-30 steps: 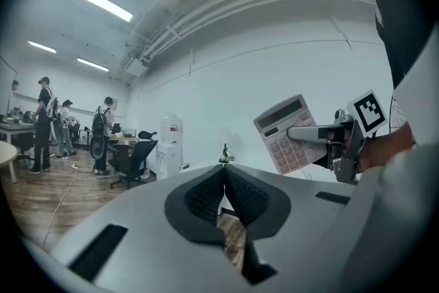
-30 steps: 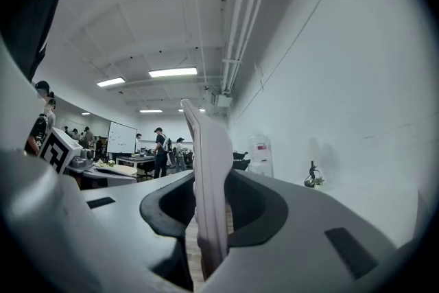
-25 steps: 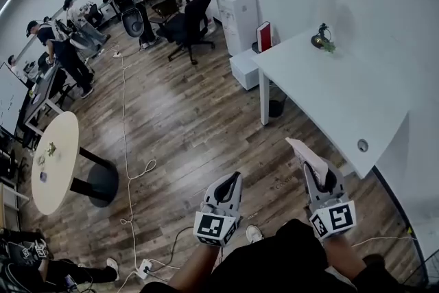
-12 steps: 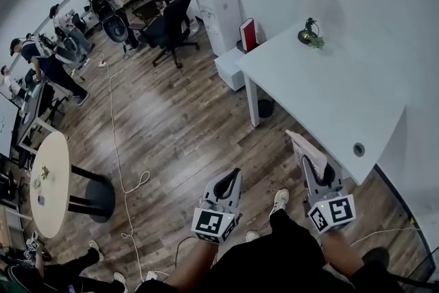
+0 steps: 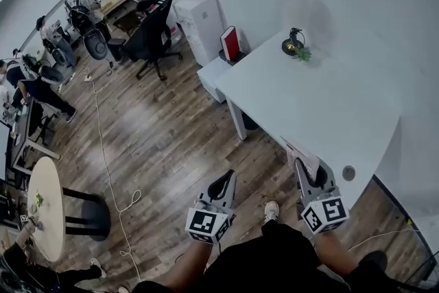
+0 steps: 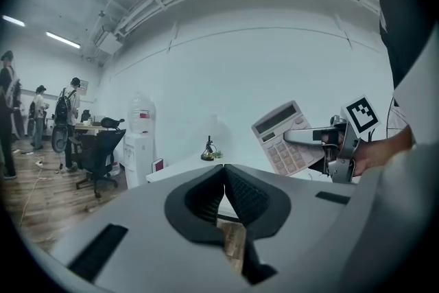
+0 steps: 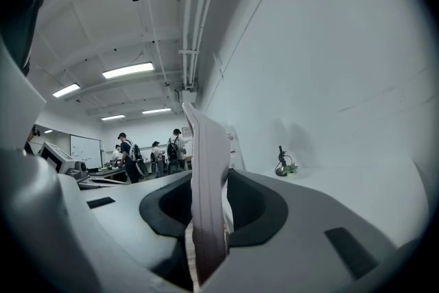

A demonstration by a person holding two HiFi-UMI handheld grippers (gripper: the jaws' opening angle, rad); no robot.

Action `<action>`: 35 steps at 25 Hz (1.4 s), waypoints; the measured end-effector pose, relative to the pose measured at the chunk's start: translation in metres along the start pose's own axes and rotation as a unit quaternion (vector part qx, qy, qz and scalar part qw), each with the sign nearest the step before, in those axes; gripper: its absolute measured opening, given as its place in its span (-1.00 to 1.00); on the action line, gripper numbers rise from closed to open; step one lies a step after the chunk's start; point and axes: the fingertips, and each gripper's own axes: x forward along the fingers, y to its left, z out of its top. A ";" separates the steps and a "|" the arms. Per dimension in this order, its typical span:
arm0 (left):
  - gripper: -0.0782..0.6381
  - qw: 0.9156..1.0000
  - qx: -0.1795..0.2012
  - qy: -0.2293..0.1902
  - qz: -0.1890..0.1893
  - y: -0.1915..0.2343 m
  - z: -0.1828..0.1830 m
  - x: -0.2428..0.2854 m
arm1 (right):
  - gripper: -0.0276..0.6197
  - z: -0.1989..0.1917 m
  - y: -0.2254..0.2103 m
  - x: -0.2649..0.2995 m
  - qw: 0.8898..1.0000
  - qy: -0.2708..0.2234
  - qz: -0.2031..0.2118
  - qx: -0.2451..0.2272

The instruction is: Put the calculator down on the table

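A pale calculator (image 5: 300,153) stands on edge between the jaws of my right gripper (image 5: 306,169), which is shut on it just off the near edge of the white table (image 5: 309,103). In the right gripper view the calculator (image 7: 209,182) shows edge-on, clamped between the pads of the right gripper (image 7: 210,197). From the left gripper view I see its keys and display, the calculator (image 6: 282,138) held up beside the table (image 6: 180,165). My left gripper (image 5: 223,182) hangs over the wood floor, left of the right one. Its jaws (image 6: 223,173) are shut with nothing in them.
A small potted plant (image 5: 295,46) stands at the table's far corner, and a round cable hole (image 5: 348,173) lies near my right gripper. A water dispenser (image 5: 199,10), a red book (image 5: 230,43), a black office chair (image 5: 147,38), a round table (image 5: 44,206), a floor cable (image 5: 103,154) and people lie to the left.
Both grippers have travelled toward the white table, which now lies closer. The right gripper still holds the calculator and the left stays shut.
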 end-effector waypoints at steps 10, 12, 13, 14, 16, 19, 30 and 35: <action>-0.73 0.999 0.028 0.005 -0.022 0.018 0.020 0.119 | -0.52 0.006 -0.090 0.067 1.000 0.002 -0.018 0.025; -0.73 0.999 0.031 0.007 -0.023 0.021 0.020 0.138 | -0.52 0.009 -0.104 0.078 0.999 -0.003 -0.019 0.035; -0.73 0.999 0.033 0.009 -0.021 0.023 0.020 0.146 | -0.52 0.010 -0.110 0.082 0.999 -0.005 -0.019 0.041; -0.73 0.999 0.034 0.012 -0.017 0.027 0.019 0.153 | -0.52 0.010 -0.114 0.085 0.999 -0.005 -0.020 0.046; -0.73 0.999 0.029 0.014 -0.011 0.036 0.020 0.166 | -0.52 0.011 -0.122 0.091 0.998 -0.003 -0.022 0.051; -0.73 1.000 0.023 0.015 -0.015 0.044 0.023 0.187 | -0.52 0.011 -0.138 0.101 0.998 0.001 -0.033 0.054; -0.73 0.991 0.027 0.026 -0.126 0.043 0.018 0.294 | -0.52 0.000 -0.194 0.138 0.988 -0.001 -0.116 0.103; -0.73 0.981 0.034 0.024 -0.190 0.047 0.029 0.340 | -0.52 0.008 -0.207 0.162 0.981 -0.012 -0.156 0.115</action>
